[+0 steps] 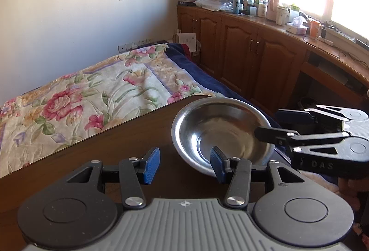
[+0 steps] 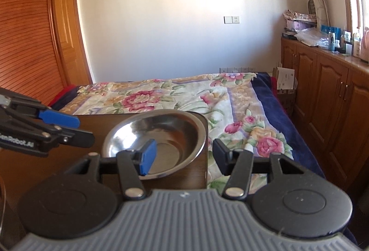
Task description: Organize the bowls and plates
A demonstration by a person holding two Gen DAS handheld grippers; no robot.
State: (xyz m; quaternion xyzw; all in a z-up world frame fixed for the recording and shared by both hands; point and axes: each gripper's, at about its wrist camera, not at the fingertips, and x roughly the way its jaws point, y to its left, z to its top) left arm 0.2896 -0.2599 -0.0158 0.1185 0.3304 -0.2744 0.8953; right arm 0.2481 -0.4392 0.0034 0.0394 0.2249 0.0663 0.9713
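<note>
Setting: bedroom, dark wooden table (image 1: 129, 135) at the foot of a bed (image 1: 92, 94) under a floral quilt; wooden cabinets (image 1: 249, 52) along the window wall, top crowded with bottles and boxes.

Bowl (image 1: 221, 133): single steel bowl, empty, upright on the table's far corner, near the rounded edge at 1 o'clock in the left wrist view; at 12 o'clock, just ahead of the fingers, in the right wrist view (image 2: 159, 142).

Left gripper (image 1: 184, 164): low over the table at 6 o'clock, fingers spread, blue pads (image 1: 151, 164) well apart, pinching nothing. Right-hand pad overlapping the bowl's near rim in the picture; touching or apart, cannot tell. Left-hand pad over bare tabletop.

Right gripper (image 2: 182, 156): fingers spread, gripping nothing. Blue pad (image 2: 147, 156) hanging over the bowl's near rim, the other finger out past the table edge, over the quilt. Bowl's right side in the gap between them. Seen from the left wrist at 3 o'clock (image 1: 272, 122), lower finger reaching over the bowl's right rim, upper finger outside it.

Across the table: left gripper seen from the right wrist at 9 o'clock (image 2: 78, 128), beside the bowl, clear of its rim.

Door (image 2: 66, 27): orange-brown wood, at 10 o'clock in the right wrist view.
</note>
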